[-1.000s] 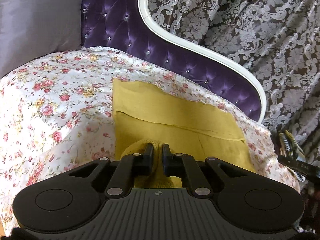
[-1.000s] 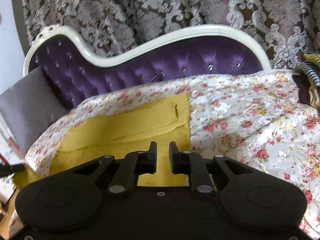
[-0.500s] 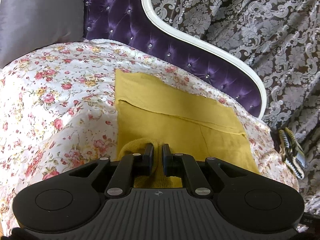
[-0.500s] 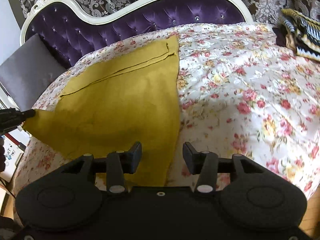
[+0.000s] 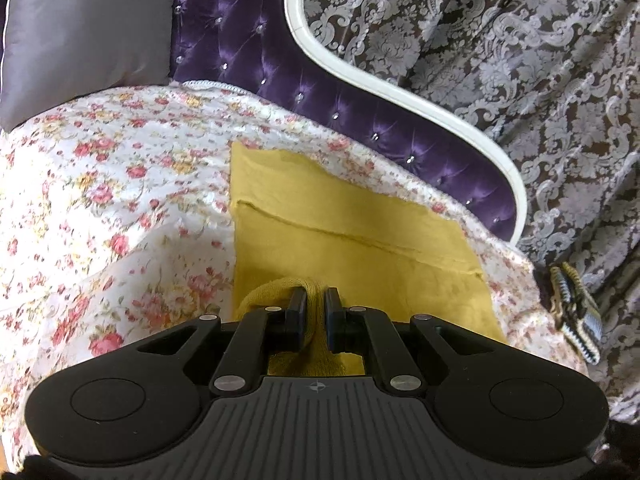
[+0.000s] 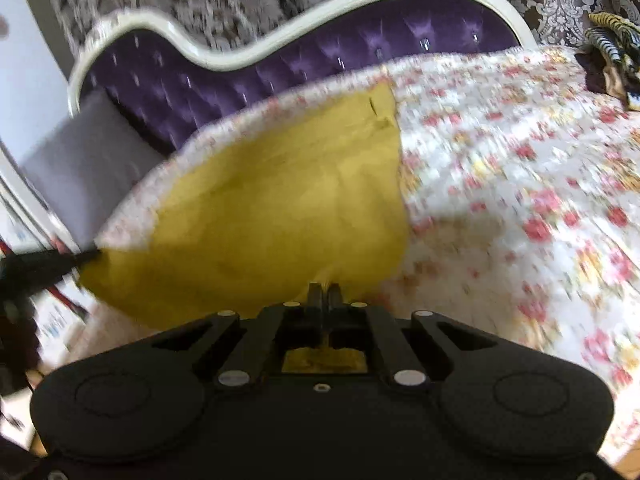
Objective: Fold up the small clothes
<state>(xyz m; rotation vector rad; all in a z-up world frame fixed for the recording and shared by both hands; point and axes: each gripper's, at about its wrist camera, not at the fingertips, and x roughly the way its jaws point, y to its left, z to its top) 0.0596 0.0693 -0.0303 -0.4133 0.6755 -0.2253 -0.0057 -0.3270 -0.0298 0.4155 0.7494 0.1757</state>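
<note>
**A:** Item one, the task piece?

**B:** Mustard-yellow garment [image 5: 352, 248], lying on the floral bedspread [image 5: 120, 208], its far edge toward the purple headboard [image 5: 248, 52]. A seam or folded band runs across its far part. Its near edge is lifted off the bed at two corners.

**A:** Your grippers?

**B:** Left gripper [image 5: 315, 312]: jaws drawn close, a bunch of yellow cloth pinched between them at the near left corner. Right gripper [image 6: 324, 298]: jaws nearly together, cloth caught between the tips at the near right corner; that view is motion-blurred, so the bite's depth is unclear.

**A:** Progress?

**B:** By my reading, early to middle. You have both near corners in hand, but no fold over the far part is laid yet. Carrying the near edge far, setting it down and smoothing appear left.

**A:** Surroundings?

**B:** Grey pillow [image 5: 80, 28] far left, damask curtain [image 5: 520, 60] behind, a striped knit item [image 5: 576, 320] at the bed's right edge.
</note>
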